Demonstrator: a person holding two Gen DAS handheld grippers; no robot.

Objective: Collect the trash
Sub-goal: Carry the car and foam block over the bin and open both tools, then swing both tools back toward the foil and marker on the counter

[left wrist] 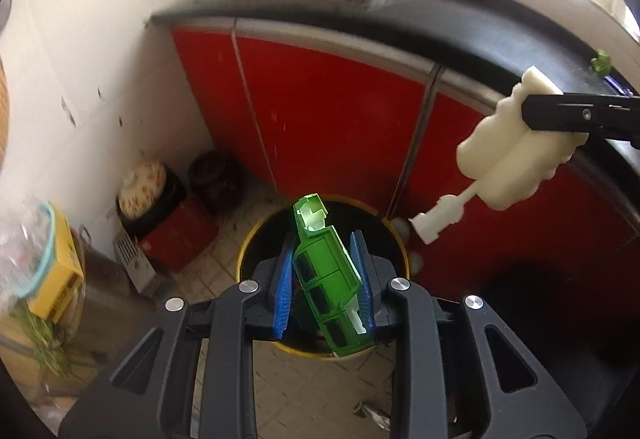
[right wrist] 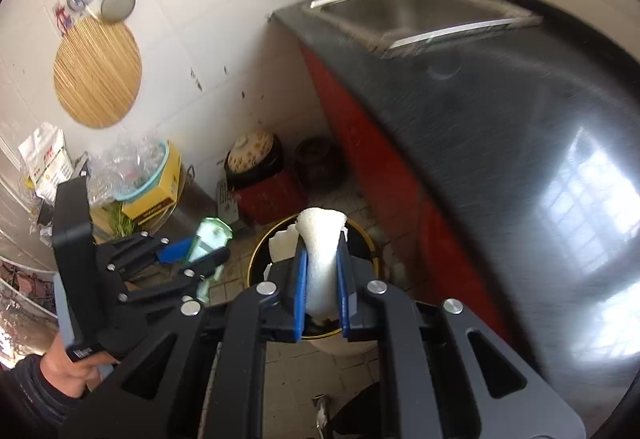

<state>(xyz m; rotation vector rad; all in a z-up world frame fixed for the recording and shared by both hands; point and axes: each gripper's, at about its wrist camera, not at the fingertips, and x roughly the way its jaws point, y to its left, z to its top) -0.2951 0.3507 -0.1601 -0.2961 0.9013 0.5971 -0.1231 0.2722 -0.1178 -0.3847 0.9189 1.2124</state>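
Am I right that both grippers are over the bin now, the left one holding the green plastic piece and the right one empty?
Not quite: the right gripper is not empty. Its own wrist view shows it shut on a white plastic piece, above the yellow-rimmed bin. The rest holds: the left gripper holds the green plastic piece over the bin.

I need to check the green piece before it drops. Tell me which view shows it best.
The left wrist view: the green piece fills the middle of the frame, clamped between the left tongs above the bin. The right wrist view shows it only small, blurred and partly hidden behind those tongs.
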